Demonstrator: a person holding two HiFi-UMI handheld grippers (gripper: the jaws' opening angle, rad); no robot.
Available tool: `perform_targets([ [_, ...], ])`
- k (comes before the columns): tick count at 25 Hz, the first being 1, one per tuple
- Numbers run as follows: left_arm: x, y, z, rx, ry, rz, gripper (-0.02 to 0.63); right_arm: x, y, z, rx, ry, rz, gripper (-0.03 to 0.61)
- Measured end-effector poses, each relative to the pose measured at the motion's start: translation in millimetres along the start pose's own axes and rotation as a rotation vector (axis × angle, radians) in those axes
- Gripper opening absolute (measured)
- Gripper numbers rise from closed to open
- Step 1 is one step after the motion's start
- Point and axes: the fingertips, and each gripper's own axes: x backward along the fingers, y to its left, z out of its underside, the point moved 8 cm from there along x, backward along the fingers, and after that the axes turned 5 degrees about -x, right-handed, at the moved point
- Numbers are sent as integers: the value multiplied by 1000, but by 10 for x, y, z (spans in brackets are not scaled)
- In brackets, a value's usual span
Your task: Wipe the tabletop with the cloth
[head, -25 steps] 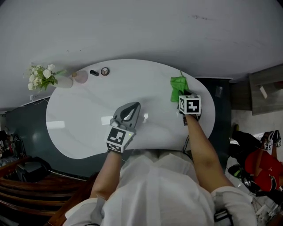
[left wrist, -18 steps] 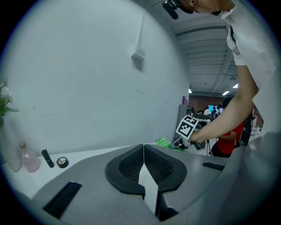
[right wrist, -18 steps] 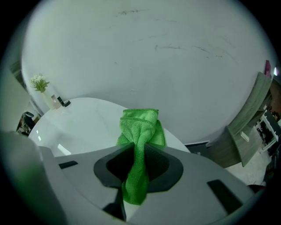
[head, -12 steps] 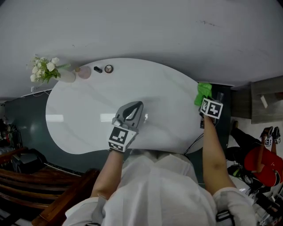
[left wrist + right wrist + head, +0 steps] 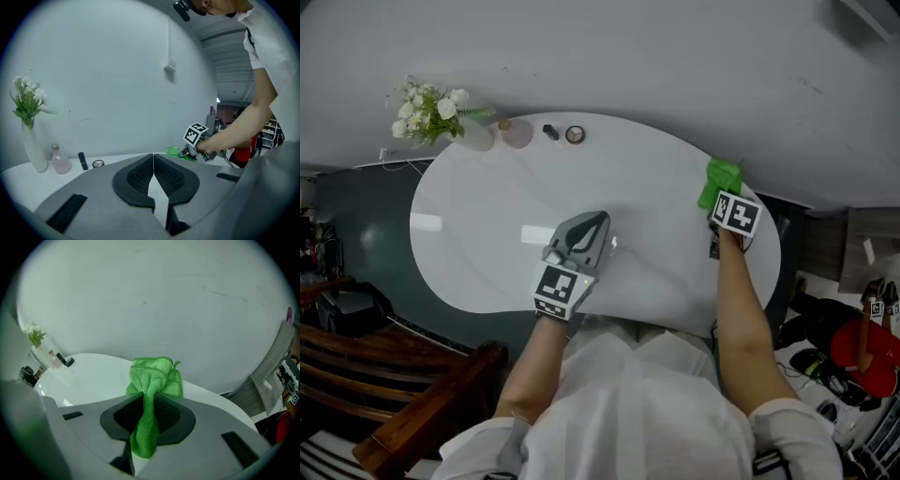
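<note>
At the far left of the glossy white oval bench (image 5: 487, 234), a slim white vase (image 5: 476, 138) is standing upright and holding a bunch of white flowers with green leaves (image 5: 429, 110). Just to its right, a small pink glass bottle (image 5: 517, 133), a short black tube (image 5: 550, 132) and a small round compact (image 5: 574, 135) are sitting in a row along the far edge, near each other but not touching.

Near the middle of the bench, towards the person's side, the left tongs (image 5: 153, 161) are hovering low over the bare white top. Their 2 dark ribbed pads are meeting along the centre line, so they are closed with nothing between them. The marker cube (image 5: 556, 289) is sitting behind them on the person's left hand.

At the far right, the right tongs (image 5: 146, 416) are clamping the green microfibre cloth (image 5: 150, 390). 1 fold is running down between the 2 pads and hanging out behind them, while the bunched front is spreading ahead of the tips. The cloth is lying at the bench's far right rim, well apart from the left tongs. How firmly it is pressing on the surface cannot be told.
</note>
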Motion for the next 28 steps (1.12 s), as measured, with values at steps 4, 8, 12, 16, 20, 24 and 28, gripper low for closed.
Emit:
perform_targets([
  [4, 158, 258, 65, 14, -1, -31, 17, -224, 741, -225, 64, 3, -76, 66],
  [8, 324, 474, 151, 21, 4, -55, 17, -412, 1406, -366, 144, 12, -135, 66],
  [12, 492, 662, 220, 26, 14, -76, 17, -530, 1924, -451, 200, 18, -177, 66],
  [16, 646, 835, 273, 26, 24, -87, 17, -605, 2305, -486, 221, 20, -201, 66],
  [20, 744, 933, 303, 22, 31, -89, 17, -636, 2613, -490, 239, 23, -235, 66],
  [24, 769, 991, 310, 11, 33, -74, 17, -662, 2841, -469, 247, 26, -266, 66],
  [28, 757, 996, 291, 1, 34, -54, 17, -662, 2884, -482, 271, 21, -282, 66],
])
